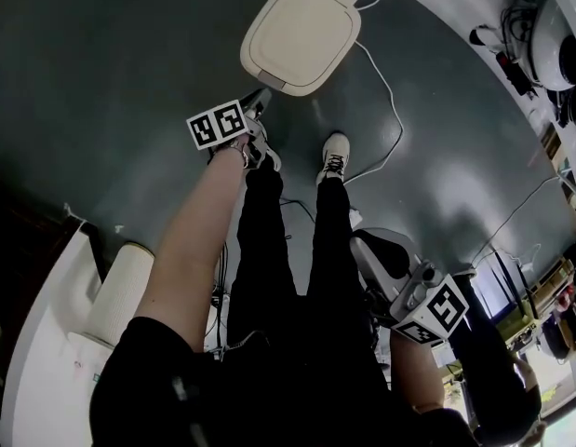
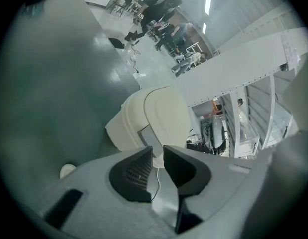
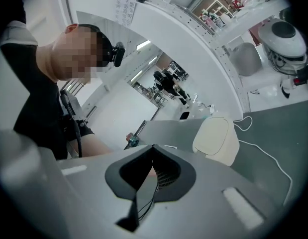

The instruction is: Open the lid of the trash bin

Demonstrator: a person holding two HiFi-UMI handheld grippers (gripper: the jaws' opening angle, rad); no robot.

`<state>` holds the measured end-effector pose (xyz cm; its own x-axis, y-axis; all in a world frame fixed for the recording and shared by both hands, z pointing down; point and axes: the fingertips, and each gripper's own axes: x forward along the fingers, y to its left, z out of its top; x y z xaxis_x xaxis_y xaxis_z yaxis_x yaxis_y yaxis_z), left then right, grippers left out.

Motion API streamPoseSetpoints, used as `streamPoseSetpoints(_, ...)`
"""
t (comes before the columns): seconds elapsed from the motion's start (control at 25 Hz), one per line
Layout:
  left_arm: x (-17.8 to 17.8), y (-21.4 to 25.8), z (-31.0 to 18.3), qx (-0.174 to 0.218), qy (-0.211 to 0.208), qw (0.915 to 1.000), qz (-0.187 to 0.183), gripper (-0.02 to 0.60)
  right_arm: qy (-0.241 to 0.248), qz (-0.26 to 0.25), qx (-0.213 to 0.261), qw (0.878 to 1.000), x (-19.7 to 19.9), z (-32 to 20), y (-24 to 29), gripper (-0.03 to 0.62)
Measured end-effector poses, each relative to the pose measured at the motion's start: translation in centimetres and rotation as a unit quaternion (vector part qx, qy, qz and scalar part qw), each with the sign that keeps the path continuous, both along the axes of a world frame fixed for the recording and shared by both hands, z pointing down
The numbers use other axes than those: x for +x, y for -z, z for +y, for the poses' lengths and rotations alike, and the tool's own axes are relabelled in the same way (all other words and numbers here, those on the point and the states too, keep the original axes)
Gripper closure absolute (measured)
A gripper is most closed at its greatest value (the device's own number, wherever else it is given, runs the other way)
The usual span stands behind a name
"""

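Left gripper [image 2: 158, 158] poised before the trash bin [image 1: 301, 35], lid [image 2: 166, 114] down.
Its jaws stand a sliver apart and empty, aimed at the bin at top centre of the head view. I judge I should hook one jaw under the lid's front lip and lift gently. My left forearm reaches forward; the right gripper [image 3: 153, 149], jaws pressed together, hangs at lower right.

Floor [image 1: 101, 82], left of trash bin lid [image 1: 301, 33]: bare, open approach.
Lid top: free from above.
Left gripper [image 1: 258, 99]: near the lid's front edge, clear gap between them.
Right of the bin: white cable [image 1: 392, 110] loops over the floor towards a shoe [image 1: 335, 152].
Floor's right edge: crowded with cables and equipment [image 1: 548, 45].
Lower-left corner: white furniture [image 1: 46, 343].
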<state>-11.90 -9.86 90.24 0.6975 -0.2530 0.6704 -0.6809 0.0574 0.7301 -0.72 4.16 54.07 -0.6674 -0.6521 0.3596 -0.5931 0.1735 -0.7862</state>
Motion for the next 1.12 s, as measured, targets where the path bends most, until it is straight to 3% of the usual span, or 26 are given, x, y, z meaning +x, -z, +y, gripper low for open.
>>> streamPoseSetpoints(0.32,0.1,-2.3,-0.6,-0.028,0.041,0.9987,0.01,0.499,0.0,-0.002,-0.015,1.0,0.5,0.6,-1.5,0.586)
streamPoseSetpoints(1.12,0.1,-4.0,-1.0,-0.022,0.022,0.9993,-0.021,0.499,0.0,-0.014,-0.024,1.0,1.3,0.4,-3.2,0.586)
